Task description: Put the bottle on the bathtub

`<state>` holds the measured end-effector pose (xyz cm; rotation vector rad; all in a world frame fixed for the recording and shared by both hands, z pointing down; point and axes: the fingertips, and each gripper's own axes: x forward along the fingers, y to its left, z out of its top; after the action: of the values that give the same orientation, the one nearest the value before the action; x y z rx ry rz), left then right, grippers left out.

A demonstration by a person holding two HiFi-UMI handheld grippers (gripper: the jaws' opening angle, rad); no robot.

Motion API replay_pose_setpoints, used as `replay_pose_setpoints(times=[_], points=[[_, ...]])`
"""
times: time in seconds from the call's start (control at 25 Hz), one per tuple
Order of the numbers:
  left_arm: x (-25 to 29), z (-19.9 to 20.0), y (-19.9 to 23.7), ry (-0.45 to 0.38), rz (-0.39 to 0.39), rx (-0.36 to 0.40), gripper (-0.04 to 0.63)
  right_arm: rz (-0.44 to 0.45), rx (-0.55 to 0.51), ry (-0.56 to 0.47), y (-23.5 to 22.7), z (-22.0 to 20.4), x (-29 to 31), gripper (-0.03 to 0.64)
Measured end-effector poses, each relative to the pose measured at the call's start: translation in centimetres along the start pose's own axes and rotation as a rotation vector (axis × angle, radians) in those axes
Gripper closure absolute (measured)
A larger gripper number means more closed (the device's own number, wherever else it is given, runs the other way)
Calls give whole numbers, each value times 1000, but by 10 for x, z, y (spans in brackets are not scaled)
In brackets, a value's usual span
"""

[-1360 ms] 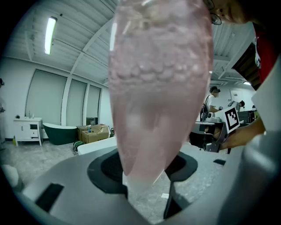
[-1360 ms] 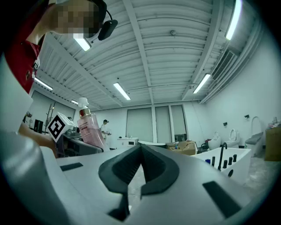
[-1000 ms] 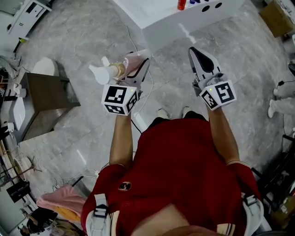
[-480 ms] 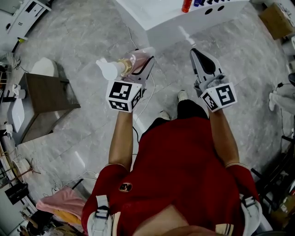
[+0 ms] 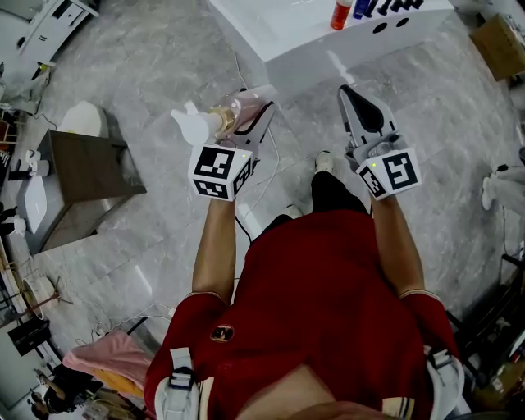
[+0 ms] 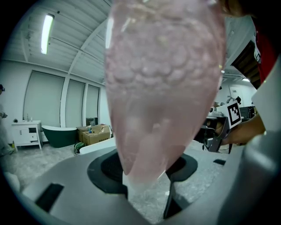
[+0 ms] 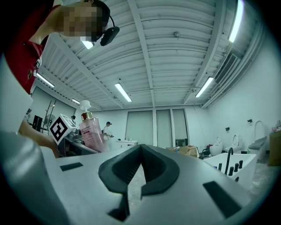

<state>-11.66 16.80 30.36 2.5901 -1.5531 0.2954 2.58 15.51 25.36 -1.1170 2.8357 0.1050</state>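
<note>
Standing upright between the left gripper's (image 5: 251, 103) jaws, the pink bottle (image 5: 235, 110) is clamped by its body. The jaws are spread wide around it and press on either side. Its white pump head (image 5: 189, 128) sticks out clear of the jaws to the left in the head view. In the left gripper view the translucent pink body (image 6: 164, 88) fills the middle of the picture and narrows down to where the two jaws hold it. The bottle is carried in the air over the grey floor (image 5: 148, 74), well short of the white bathtub (image 5: 287, 45) ahead.

The right gripper (image 5: 348, 93) is level with the left one and apart from it. Its jaws are closed tip to tip with nothing between them.

Compared with a second ago, the bathtub sits lower in the head view. More of its rim shows, along with the red bottle (image 5: 342, 14) standing on it. One shoe (image 5: 323, 161) is now forward between the two arms. Both grippers hold nearly the same places in the picture, and the grip on the bottle is unchanged.
</note>
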Motion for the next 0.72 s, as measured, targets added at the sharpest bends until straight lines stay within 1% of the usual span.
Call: replay_pose_setpoints(times=[0.2, 0.48, 0.72], points=[[30, 4, 11, 11, 20, 1, 351, 9, -26, -1, -30, -3, 19, 621], [81, 4, 29, 40, 46, -2, 351, 19, -9, -4, -84, -15, 51, 621], [121, 4, 44, 72, 76, -8, 351, 45, 1, 8, -124, -26, 76, 621]])
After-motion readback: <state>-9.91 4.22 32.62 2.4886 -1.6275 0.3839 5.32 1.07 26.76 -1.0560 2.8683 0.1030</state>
